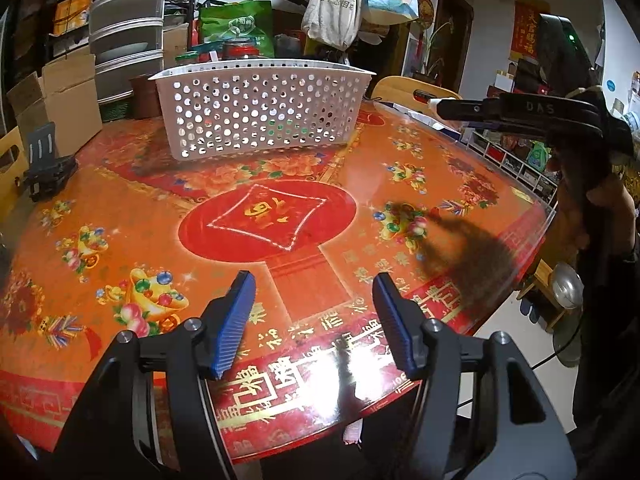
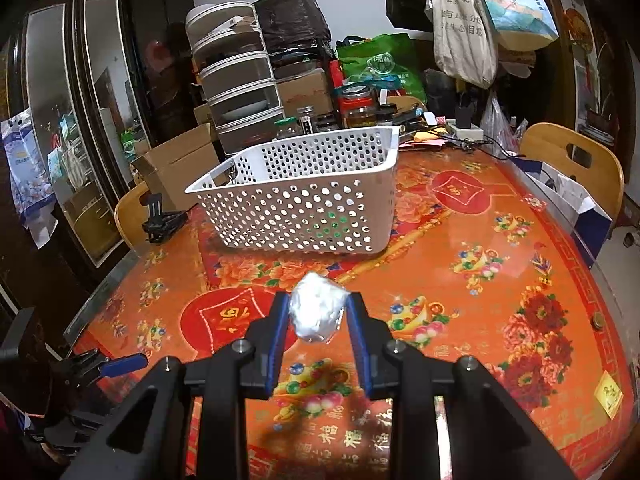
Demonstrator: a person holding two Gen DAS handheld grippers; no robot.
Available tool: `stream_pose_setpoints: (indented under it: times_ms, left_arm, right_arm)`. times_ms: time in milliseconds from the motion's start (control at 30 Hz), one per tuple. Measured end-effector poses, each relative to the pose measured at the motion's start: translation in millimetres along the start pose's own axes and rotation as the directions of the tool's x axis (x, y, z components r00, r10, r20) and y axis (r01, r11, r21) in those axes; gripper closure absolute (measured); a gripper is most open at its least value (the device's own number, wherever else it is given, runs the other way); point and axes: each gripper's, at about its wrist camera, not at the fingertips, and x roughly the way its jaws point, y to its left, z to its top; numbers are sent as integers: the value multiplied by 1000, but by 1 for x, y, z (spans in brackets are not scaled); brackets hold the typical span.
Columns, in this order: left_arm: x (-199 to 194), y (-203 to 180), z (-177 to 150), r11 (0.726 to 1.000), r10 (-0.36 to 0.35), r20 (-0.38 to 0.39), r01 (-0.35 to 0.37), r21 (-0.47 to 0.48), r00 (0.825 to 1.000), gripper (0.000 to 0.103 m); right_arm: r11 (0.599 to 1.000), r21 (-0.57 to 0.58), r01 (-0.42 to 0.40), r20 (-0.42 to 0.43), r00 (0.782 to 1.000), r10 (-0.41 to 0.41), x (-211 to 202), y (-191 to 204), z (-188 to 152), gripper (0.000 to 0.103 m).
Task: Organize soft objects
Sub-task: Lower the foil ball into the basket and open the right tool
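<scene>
A white perforated basket stands at the far side of the red and orange table; in the right wrist view the basket is ahead, and green shows through its holes. My right gripper is shut on a crumpled silver-white soft ball and holds it above the table, short of the basket. The right gripper also shows in the left wrist view, high at the right. My left gripper is open and empty, low over the near part of the table. Its blue fingertip shows at the lower left in the right wrist view.
A black stand lies at the table's left edge. Cardboard boxes, stacked drawers, jars and bags crowd the back. Wooden chairs stand around the table. A coin lies at the right.
</scene>
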Motion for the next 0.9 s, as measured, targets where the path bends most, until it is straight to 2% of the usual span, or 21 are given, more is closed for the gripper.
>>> stream_pose_setpoints:
  times_ms: [200,233,333,433,667,900]
  left_arm:
    - [-11,2,10,1000,9,27,-9,-2,1000,44]
    - [-14,3,16,1000,14,37,-13,-1,999,41]
    - [-23,14,48,999,42,80,-42,-11,996,33]
    - [-27,28,82,997,67,110,-64,-31,992,33]
    - [-6,59,164,995,60,85,-53,-82,995,33]
    - [39,87,235,989,106,34,-102,-107,994,33]
  right_arm:
    - [1000,-8,6,14,1000,-6,-5,2,6,75]
    - [1000,-11,6,16,1000,-6,-5,3,9,75]
    - [999,-45,10,33,999,-9,-5,10,30,75]
    - [996,-81,20,43,999,-17,0,19,55,75]
    - [987,-148,65,50,997,-58,27,37,110,75]
    - [977,-186,101,12,995,-101,75,43,155,75]
